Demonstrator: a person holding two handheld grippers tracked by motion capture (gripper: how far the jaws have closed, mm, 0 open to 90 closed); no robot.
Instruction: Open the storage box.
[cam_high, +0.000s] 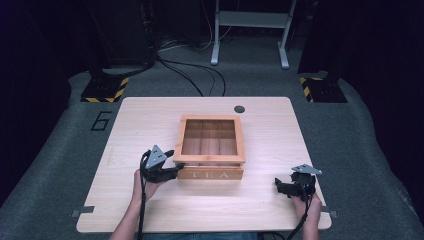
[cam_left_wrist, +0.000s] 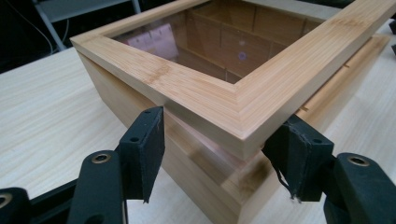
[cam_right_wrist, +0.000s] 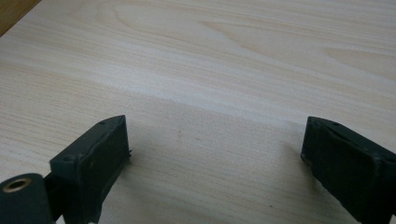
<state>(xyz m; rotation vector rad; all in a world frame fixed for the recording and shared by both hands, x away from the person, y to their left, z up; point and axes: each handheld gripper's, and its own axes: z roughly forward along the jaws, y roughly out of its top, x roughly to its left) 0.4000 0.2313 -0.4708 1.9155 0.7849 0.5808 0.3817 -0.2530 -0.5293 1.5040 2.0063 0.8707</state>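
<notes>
A wooden tea box (cam_high: 210, 174) marked TEA stands at the table's middle. Its glass-paned lid (cam_high: 210, 160) lies over several empty compartments. My left gripper (cam_high: 176, 167) is at the box's front left corner. In the left gripper view the lid's corner (cam_left_wrist: 233, 121) sits between the two black pads (cam_left_wrist: 144, 140), which stand beside it without clearly pressing; a thin gap shows under the lid's front edge. My right gripper (cam_high: 286, 188) rests near the table's front right. Its jaws (cam_right_wrist: 215, 128) are wide apart over bare wood, with nothing between them.
The light wooden table (cam_high: 150, 120) has a small black round cap (cam_high: 239, 108) behind the box. Past its far edge, cables (cam_high: 195, 75) trail over the grey floor and a white metal stand (cam_high: 250, 30) rises. Yellow-black striped feet (cam_high: 105, 90) flank the table.
</notes>
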